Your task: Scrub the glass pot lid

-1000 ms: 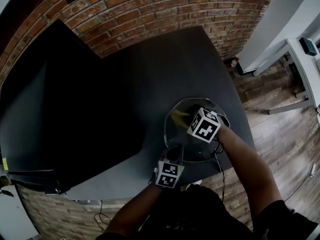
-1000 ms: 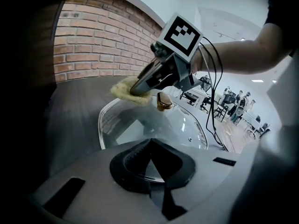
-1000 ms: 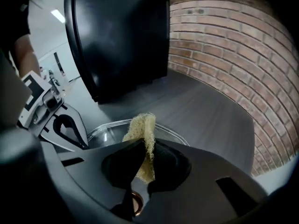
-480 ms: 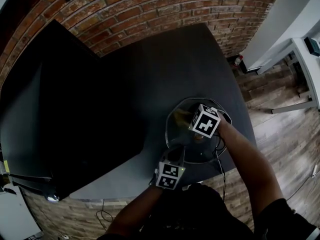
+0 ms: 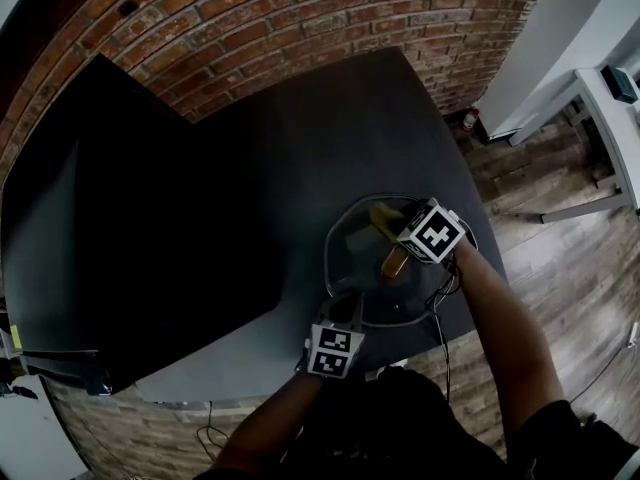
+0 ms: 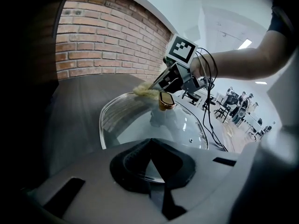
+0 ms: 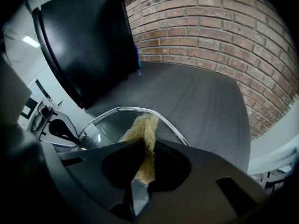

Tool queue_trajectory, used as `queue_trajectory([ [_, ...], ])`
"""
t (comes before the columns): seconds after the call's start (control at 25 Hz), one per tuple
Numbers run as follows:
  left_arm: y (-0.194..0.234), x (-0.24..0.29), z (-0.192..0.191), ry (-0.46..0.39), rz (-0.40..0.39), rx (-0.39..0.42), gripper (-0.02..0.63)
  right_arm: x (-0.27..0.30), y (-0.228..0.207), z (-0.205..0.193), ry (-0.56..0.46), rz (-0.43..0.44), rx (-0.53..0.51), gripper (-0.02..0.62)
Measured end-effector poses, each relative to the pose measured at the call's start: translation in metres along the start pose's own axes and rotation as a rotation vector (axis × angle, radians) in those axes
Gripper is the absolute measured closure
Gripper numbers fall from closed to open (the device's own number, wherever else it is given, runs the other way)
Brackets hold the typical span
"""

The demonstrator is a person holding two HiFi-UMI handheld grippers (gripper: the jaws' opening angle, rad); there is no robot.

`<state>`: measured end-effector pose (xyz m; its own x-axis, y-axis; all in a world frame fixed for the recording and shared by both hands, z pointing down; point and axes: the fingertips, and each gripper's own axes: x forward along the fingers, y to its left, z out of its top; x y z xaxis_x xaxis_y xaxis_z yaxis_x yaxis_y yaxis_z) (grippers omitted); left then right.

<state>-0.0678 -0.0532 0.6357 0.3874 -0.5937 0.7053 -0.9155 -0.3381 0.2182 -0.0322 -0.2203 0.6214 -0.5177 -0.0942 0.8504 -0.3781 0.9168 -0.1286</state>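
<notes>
The glass pot lid (image 5: 362,268) lies on the black table near its front right corner, with its gold knob (image 5: 393,263) showing. My left gripper (image 5: 345,311) is shut on the lid's near rim (image 6: 140,160). My right gripper (image 5: 405,230) is shut on a yellow scrub pad (image 5: 384,217) and presses it onto the far part of the lid. In the right gripper view the scrub pad (image 7: 143,135) hangs between the jaws over the lid's rim (image 7: 122,110). From the left gripper view the pad (image 6: 146,92) touches the glass just beyond the knob (image 6: 166,100).
The dark table (image 5: 300,148) ends close behind the lid at a brick wall (image 5: 300,18). A large black panel (image 5: 110,218) covers the left side. Wooden floor (image 5: 560,268) drops off to the right. A cable (image 5: 441,313) trails from my right gripper.
My right gripper has slid the scrub pad across the lid, rightward and toward its far side, uncovering the gold knob. The left gripper has kept its hold on the near rim.
</notes>
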Motion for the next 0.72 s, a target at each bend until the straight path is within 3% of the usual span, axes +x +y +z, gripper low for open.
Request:
queue_trajectory([
  [0.52, 0.003, 0.003, -0.004, -0.011, 0.040, -0.001, 0.572, -0.037, -0.030, -0.066, -0.047, -0.081, 0.212, 0.546],
  [0.72, 0.002, 0.002, -0.003, 0.000, 0.047, -0.014, 0.572, -0.038, -0.032, -0.070, -0.053, -0.094, 0.229, 0.548],
])
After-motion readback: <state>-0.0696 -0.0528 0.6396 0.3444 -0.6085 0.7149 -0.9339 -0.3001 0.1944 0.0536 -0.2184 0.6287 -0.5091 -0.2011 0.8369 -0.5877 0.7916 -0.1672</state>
